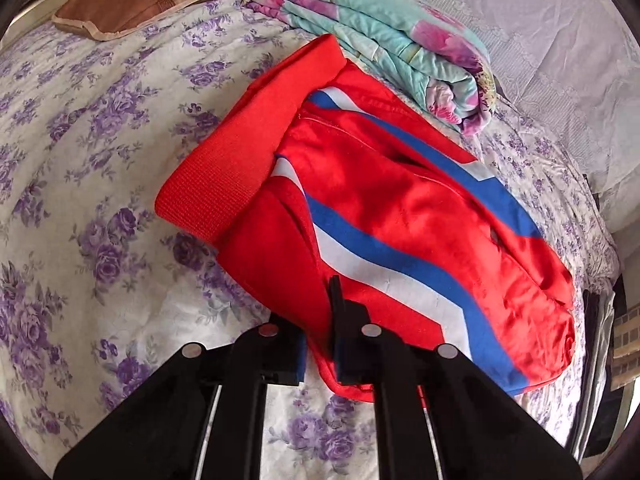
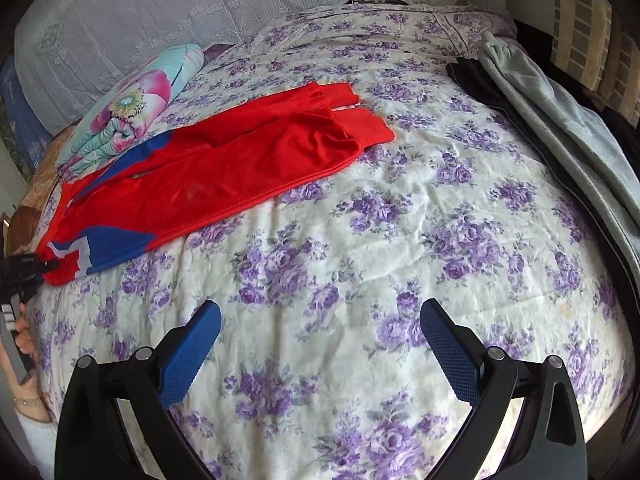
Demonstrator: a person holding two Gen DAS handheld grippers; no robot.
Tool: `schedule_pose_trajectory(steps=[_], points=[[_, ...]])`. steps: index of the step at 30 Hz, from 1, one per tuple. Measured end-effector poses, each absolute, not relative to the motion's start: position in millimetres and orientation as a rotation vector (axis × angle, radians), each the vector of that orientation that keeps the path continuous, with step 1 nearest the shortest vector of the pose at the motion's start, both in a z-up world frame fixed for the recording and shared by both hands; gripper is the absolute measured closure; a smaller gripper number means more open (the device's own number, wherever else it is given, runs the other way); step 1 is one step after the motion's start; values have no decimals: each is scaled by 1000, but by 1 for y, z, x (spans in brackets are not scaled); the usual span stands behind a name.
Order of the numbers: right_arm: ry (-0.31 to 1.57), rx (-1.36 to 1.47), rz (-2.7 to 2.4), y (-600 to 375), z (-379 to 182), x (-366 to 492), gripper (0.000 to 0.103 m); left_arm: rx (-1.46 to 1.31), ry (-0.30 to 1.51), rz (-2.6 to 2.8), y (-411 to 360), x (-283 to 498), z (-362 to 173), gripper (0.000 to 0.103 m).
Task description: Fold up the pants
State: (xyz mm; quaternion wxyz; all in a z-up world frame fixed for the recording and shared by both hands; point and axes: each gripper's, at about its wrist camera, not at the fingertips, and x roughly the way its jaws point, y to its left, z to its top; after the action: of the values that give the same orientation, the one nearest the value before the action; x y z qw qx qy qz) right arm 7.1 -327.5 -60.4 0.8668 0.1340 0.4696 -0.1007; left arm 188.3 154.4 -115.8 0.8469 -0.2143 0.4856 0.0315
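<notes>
Red pants (image 1: 380,208) with blue and white stripes lie on a bed with a purple-flowered sheet (image 1: 100,184). In the left wrist view the wide ribbed waistband (image 1: 224,168) is at the left. My left gripper (image 1: 320,344) is shut on the near edge of the pants at the waist end. In the right wrist view the pants (image 2: 224,176) stretch from the far left, legs laid together, with the cuffs (image 2: 360,120) toward the bed's middle. My right gripper (image 2: 320,344) is open and empty above bare sheet, well short of the cuffs. The left gripper (image 2: 44,268) shows at the left edge.
A folded floral quilt (image 1: 384,40) lies just beyond the pants, also seen in the right wrist view (image 2: 132,104). A brown pillow (image 1: 116,0) sits at the far left. Grey and dark garments (image 2: 560,128) lie along the bed's right edge. A lace-covered headboard (image 2: 160,8) is behind.
</notes>
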Motion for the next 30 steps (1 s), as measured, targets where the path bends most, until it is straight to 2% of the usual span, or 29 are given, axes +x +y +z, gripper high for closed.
schedule_pose_trajectory(steps=[7,11,13,14,16,21,26,30], points=[[1075,570,-167,-395,-90,113,3,-326,963,81,141,188,-126,94],[1160,631,-180,-405,-121,163,3,-376,965,44,151,188,-129,94],[1087,654,-227,-405,-119,168,7,-400,968,23,154,188,-130,94],[1043,683,-188,-403,-117,170,42,-401,968,17,155,189,-131,94],[1044,727,-95,-400,-121,181,96,-388,968,15,153,191,-131,94],[990,760,-106,-405,-115,168,97,-380,959,19,152,190,-129,96],[886,690,-57,-406,-63,98,97,-421,931,-31,158,158,-110,96],[897,645,-44,-407,-53,41,97,-433,948,-63,161,126,-98,97]])
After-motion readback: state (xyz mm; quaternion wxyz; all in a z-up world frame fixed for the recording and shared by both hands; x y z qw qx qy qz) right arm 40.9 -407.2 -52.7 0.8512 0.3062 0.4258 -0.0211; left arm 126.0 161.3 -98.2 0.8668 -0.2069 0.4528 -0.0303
